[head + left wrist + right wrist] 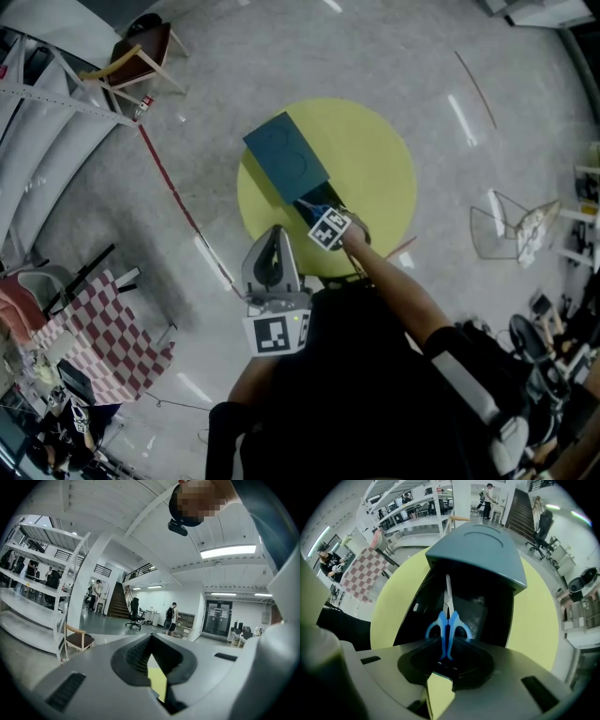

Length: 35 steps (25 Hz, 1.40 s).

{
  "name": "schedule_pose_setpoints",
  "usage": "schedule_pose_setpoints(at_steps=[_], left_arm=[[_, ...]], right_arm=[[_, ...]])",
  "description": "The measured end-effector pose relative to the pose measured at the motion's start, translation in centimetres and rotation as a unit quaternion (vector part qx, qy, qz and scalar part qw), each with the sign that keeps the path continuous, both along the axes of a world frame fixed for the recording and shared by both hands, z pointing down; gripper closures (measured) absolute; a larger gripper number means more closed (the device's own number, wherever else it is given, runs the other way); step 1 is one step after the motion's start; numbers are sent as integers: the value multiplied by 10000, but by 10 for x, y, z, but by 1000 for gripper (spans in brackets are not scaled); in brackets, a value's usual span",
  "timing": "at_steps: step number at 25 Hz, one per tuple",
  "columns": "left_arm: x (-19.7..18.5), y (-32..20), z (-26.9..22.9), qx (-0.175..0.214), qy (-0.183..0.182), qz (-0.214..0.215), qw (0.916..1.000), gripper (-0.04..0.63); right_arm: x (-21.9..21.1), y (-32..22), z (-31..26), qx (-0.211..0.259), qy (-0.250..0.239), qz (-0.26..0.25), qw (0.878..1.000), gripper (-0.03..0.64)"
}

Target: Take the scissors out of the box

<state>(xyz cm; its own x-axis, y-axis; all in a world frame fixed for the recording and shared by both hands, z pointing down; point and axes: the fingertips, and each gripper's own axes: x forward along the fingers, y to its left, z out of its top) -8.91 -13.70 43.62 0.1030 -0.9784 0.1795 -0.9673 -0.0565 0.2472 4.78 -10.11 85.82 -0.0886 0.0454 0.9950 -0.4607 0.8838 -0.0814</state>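
Observation:
A dark teal box (286, 155) lies on the round yellow table (375, 159), its lid (480, 550) raised over a black inside. In the right gripper view the scissors (448, 620) lie in the box, silver blades pointing away and blue handles toward me. My right gripper (446, 646) points straight down into the box mouth, and the pads press on the handle ends. In the head view it (315, 210) reaches into the near end of the box. My left gripper (276, 232) stays by my body at the table's near edge, shut and holding nothing (151, 641).
A wooden chair (141, 56) stands at the far left, and a red-and-white strip (169, 178) runs across the floor. A checked cloth (103, 328) lies at my left, and a wire frame (511, 230) stands at the right. White shelving (33, 597) lines the hall.

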Motion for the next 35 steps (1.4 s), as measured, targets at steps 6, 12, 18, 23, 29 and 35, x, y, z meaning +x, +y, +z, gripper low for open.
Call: schedule_pose_setpoints(at_steps=[6, 12, 18, 23, 29, 35], left_arm=[[-5, 5, 1, -20, -13, -45, 10000, 597], [-6, 9, -1, 61, -6, -73, 10000, 597], [-7, 16, -4, 133, 9, -30, 9999, 597], [-7, 21, -9, 182, 28, -19, 9998, 597], [-7, 24, -12, 241, 7, -20, 9997, 597], [-8, 24, -17, 308, -2, -2, 9995, 597]], right_arm=[[6, -3, -9, 36, 216, 57, 9997, 543], [6, 3, -13, -120, 156, 131, 9997, 543], [6, 6, -28, -114, 73, 288, 9995, 545], [11, 7, -42, -60, 120, 330, 9994, 545], [15, 13, -51, -59, 27, 331, 9994, 545], [34, 9, -75, 195, 245, 385, 9988, 545]])
